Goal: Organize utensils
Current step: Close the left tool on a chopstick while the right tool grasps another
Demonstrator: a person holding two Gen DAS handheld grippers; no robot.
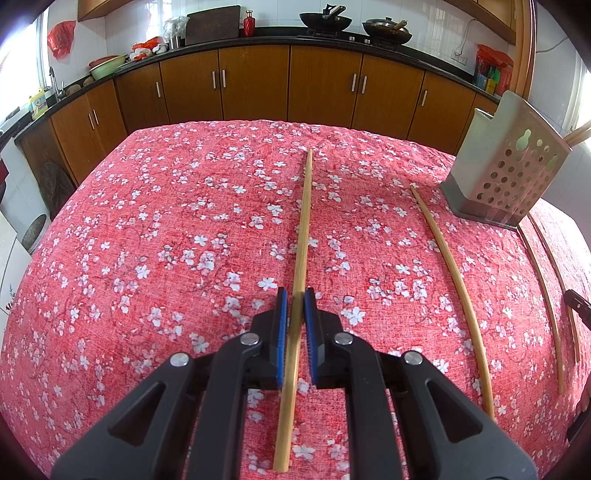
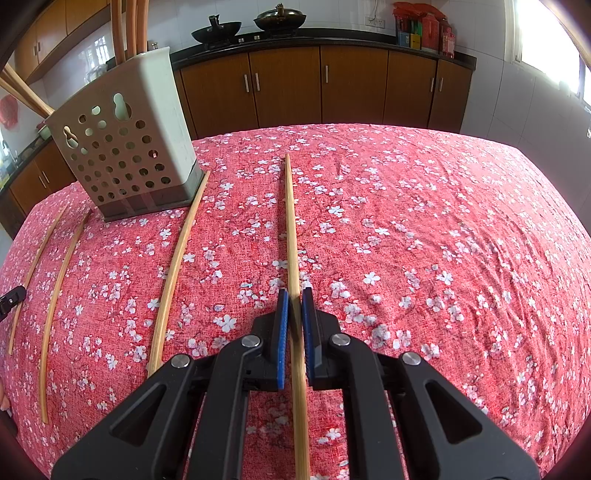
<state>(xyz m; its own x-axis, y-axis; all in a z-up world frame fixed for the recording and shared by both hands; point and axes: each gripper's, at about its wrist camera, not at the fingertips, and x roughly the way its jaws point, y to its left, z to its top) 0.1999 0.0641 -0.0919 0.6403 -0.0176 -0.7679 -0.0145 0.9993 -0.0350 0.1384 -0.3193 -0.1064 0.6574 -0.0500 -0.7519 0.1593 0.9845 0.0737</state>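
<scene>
Chopsticks of pale bamboo lie in near-parallel lines on a bench point(image 1: 147, 221) covered with a red cloth printed with white blossoms. The left gripper point(image 1: 295, 295), black with blue ribbed pads, is closed to a narrow gap around one long bamboo chopstick point(image 1: 306, 206), which runs between its fingers and points away toward the far edge of the bench. The right gripper point(image 2: 294, 295), of the same make, is likewise pinched onto another bamboo chopstick point(image 2: 290, 214) that runs straight ahead of it.

A grey-white perforated plastic utensil holder point(image 2: 125, 147) stands upright on a darker base near the far side of the bench, between the two grippers' views; several wooden chopstick ends stick out of its top. A loose chopstick point(image 2: 177, 266) lies with its far tip right at the holder's base corner. Two more loose chopsticks point(image 2: 55, 295) lie on the cloth on the holder's other side.

Brown wooden cabinets point(image 1: 255, 81) and a dark counter with two black woks point(image 1: 325, 20) fill the background.
</scene>
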